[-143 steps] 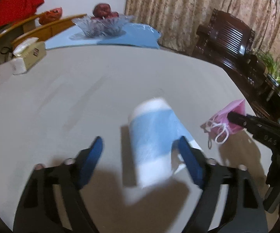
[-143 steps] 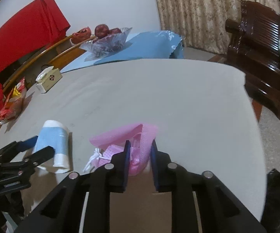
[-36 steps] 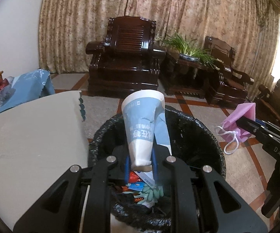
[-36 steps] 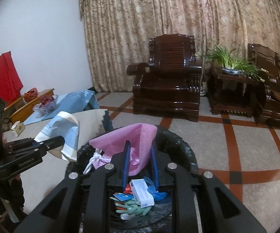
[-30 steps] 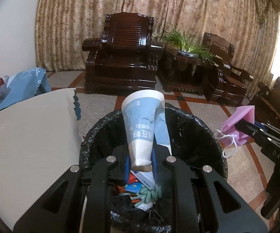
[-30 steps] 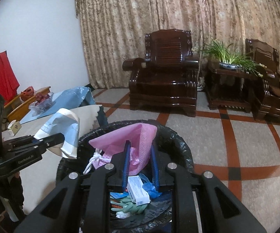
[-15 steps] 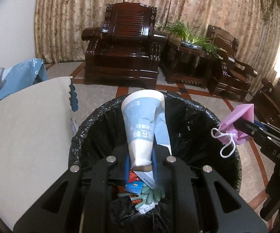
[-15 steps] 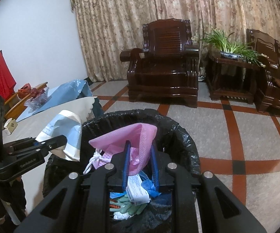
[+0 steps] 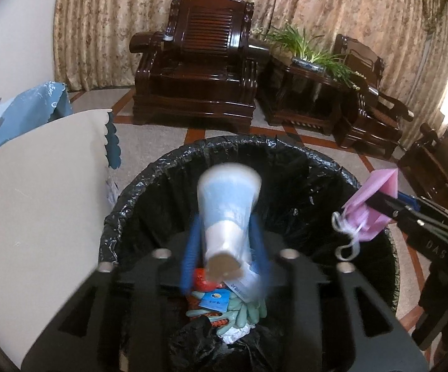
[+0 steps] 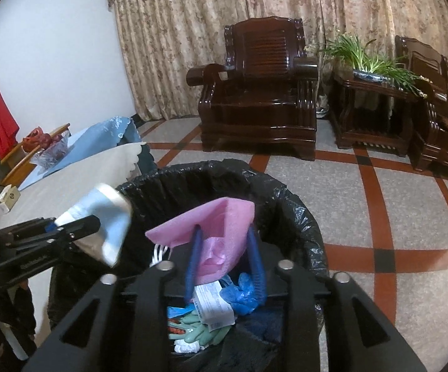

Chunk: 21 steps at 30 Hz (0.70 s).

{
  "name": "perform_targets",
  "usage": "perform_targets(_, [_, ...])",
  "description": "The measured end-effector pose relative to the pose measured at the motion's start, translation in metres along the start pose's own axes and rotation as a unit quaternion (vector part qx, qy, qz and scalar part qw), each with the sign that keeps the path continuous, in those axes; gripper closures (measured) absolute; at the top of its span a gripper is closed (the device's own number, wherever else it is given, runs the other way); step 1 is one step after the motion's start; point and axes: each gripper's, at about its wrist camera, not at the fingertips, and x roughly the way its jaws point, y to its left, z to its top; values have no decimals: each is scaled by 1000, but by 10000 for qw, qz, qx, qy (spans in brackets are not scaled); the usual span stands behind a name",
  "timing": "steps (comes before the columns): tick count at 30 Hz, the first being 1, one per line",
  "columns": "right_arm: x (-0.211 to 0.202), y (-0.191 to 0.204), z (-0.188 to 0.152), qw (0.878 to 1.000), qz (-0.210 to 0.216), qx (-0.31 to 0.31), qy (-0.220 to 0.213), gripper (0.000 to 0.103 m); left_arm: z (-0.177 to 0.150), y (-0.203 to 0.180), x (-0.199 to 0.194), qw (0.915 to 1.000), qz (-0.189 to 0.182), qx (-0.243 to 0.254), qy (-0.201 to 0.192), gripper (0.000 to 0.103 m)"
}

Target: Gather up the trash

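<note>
Two pieces of trash were in your grippers over the bin, neither yet lying in it.

Item, left: a blue-and-white paper cup (image 9: pixel 228 207), crushed at its base, sat blurred between the blue pads of your left gripper (image 9: pixel 225 255). Its jaws stood slightly apart with a gap showing at each side, so I judged the cup just released, not clamped.

Item, centre: the black-lined trash bin (image 9: pixel 286 158), beside the cloth-covered table (image 9: pixel 38 186), already held green gloves (image 10: pixel 205 331), a paper label and blue scraps.

Item, right: a pink mesh drawstring pouch (image 10: pixel 214 235) hung between the parted jaws of your right gripper (image 10: pixel 225 266); whether they gripped it I could not tell.

Remaining, by my judgement: both items reaching the bin.
</note>
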Motion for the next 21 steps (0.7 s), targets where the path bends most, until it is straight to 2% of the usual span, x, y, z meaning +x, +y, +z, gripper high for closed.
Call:
perform_targets(1, [0,1,0,10000,-25,2,7,57,0,0,0,10000,-1,-8,-23,51])
perform_targets(2, [0,0,-1,10000,-43,12,1,50,0,1,-1,10000,-37,-31,-35,50])
perform_targets(4, [-2,-1,-2,10000,-50,49,-28,42,1,3,-3,10000,-43,-67,-43,38])
perform_targets(5, [-3,-1,-2,9999,-68,65,-43,29,1,4,-4,9999,-27,-93,-70,35])
perform_targets(6, [-5,-2,-2,9999,-98,86,-72,21,2,5,-5,9999,-12,-110,-93,32])
perform_targets(8, [-9,-2,-1,9998,-87,90,-126,16,3,7,-8,9998,15,-128,-119,27])
perform_targets(9, [-11,-1,-1,9998,-103,85,-140,8,4,7,-11,9998,38,-133,-144,23])
perform_targets(13, [-18,1,1,9997,-134,68,-198,6,7,12,-24,9994,194,-116,-260,13])
perform_targets(21, [-46,11,9,9993,68,-24,-379,6,12,19,-60,9983,332,-112,-458,9])
